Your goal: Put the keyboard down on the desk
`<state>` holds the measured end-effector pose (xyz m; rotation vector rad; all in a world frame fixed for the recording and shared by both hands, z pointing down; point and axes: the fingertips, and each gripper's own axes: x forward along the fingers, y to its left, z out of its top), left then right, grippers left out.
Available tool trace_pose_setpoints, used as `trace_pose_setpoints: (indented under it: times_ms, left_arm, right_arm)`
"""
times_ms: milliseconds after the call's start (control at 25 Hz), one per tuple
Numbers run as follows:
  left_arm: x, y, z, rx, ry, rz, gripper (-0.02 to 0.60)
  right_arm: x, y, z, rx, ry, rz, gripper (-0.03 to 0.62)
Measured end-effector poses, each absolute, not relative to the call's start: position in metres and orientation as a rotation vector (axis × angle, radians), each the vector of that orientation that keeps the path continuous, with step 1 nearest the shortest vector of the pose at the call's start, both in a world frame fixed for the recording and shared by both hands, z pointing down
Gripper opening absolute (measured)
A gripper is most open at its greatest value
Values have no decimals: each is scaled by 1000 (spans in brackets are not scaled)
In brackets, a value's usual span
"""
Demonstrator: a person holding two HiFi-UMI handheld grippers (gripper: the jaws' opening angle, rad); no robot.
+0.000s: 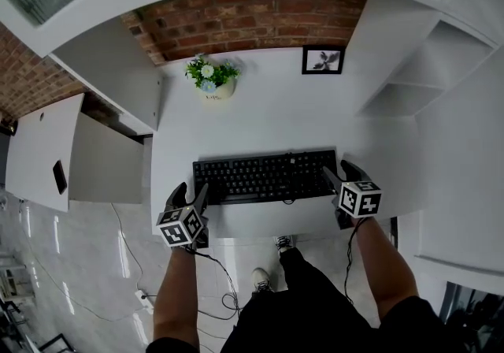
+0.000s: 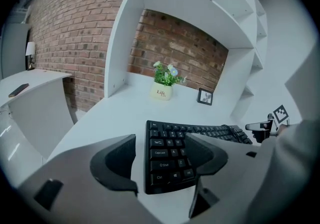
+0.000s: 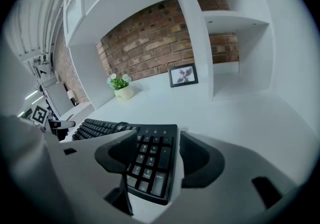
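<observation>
Left tongs, right tongs spread astride keyboard ends.

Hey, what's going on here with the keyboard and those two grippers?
A person holds a gripper in each hand at the two ends of a black keyboard on the white desk. The left gripper straddles its left end and the right gripper its right end, both with jaws apart, not clamped on it. The keyboard appears to lie flat on the desk, near the front edge.
</observation>
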<state>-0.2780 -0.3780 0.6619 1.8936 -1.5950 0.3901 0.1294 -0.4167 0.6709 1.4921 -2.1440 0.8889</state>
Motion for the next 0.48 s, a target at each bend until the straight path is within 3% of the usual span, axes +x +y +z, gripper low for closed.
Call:
trace_pose_setpoints:
  times_ms: [80, 200, 240, 480]
  left_arm:
    - [-277, -373, 649, 1929, -1609, 379, 325]
    - [-275, -366, 624, 1994, -1633, 352, 325]
    - [-273, -363, 615, 2019, -1637, 338, 307]
    - [-265, -331, 560, 2147, -1649, 268, 67]
  right_arm:
    - [131, -414, 654, 1525, -2167, 825, 241]
    - [131, -408, 623, 1583, -2215, 723, 23]
    - [129, -405, 612, 1596, -2240, 702, 20]
    - [104, -369, 550, 1613, -2391, 652, 18]
